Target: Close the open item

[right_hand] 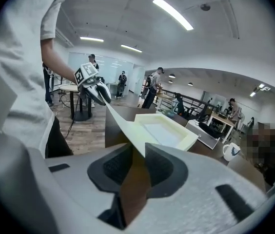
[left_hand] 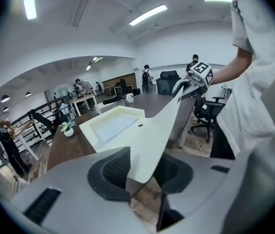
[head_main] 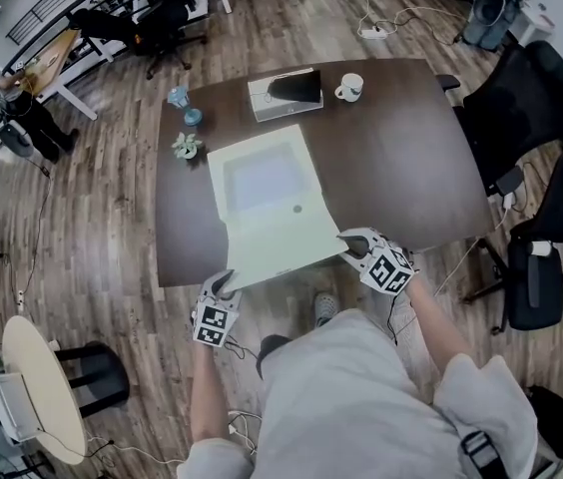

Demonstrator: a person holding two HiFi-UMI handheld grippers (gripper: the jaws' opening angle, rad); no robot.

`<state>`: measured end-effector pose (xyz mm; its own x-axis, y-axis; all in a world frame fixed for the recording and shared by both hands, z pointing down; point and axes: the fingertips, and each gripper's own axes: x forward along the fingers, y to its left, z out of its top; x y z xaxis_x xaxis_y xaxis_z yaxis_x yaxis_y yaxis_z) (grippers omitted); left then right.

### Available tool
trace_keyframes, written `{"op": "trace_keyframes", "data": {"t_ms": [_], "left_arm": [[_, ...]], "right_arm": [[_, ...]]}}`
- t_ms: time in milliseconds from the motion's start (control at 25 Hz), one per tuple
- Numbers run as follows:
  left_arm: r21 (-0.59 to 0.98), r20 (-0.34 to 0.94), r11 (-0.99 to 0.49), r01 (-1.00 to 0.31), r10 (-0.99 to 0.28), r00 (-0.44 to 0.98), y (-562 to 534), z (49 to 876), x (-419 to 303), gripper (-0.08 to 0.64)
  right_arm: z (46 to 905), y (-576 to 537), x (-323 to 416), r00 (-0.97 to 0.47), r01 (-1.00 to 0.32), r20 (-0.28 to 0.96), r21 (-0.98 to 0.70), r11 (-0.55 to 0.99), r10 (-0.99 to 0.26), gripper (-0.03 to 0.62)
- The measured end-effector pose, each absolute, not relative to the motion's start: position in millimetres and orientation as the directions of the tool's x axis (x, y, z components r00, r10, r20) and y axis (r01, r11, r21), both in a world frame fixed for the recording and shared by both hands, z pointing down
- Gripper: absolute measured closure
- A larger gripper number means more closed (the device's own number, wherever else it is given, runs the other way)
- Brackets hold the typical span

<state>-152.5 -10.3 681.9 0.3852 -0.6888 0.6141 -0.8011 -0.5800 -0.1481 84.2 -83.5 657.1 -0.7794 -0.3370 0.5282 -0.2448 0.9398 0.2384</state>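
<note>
The left gripper [head_main: 224,285] has its fingers [left_hand: 109,172] drawn in on the lid [head_main: 280,242] of the box [head_main: 224,158], pinching the lid's near left corner, which fills the gap between the pads. The right gripper [head_main: 353,243] does the same at the near right corner: its fingers [right_hand: 115,167] stand close together, with the thin pale edge clamped between them. The box sits open in the middle of the dark worktop [head_main: 411,158]. Its shallow tray is on the far side, and the lid is folded out towards the person, held up off the worktop by the two corners. The only print in sight is the black-and-white square markers on each gripper's cube. Beyond the box stand a white mug [head_main: 348,88] and a flat white case [head_main: 283,98]. A small plant [head_main: 186,146] stands just beside the box's far left corner.
</note>
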Motion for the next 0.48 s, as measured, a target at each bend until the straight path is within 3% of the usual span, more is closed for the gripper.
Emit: {"op": "trace_keyframes", "data": {"t_ms": [480], "left_arm": [[-0.149, 0.551, -0.616, -0.774, -0.702, 0.452, -12.4, 626.6, -130.5, 0.503]], "right_arm": [[605.2, -107.1, 99.7, -0.851, -0.308, 0.399, 0.148, 0.94, -0.342, 0.515]]}}
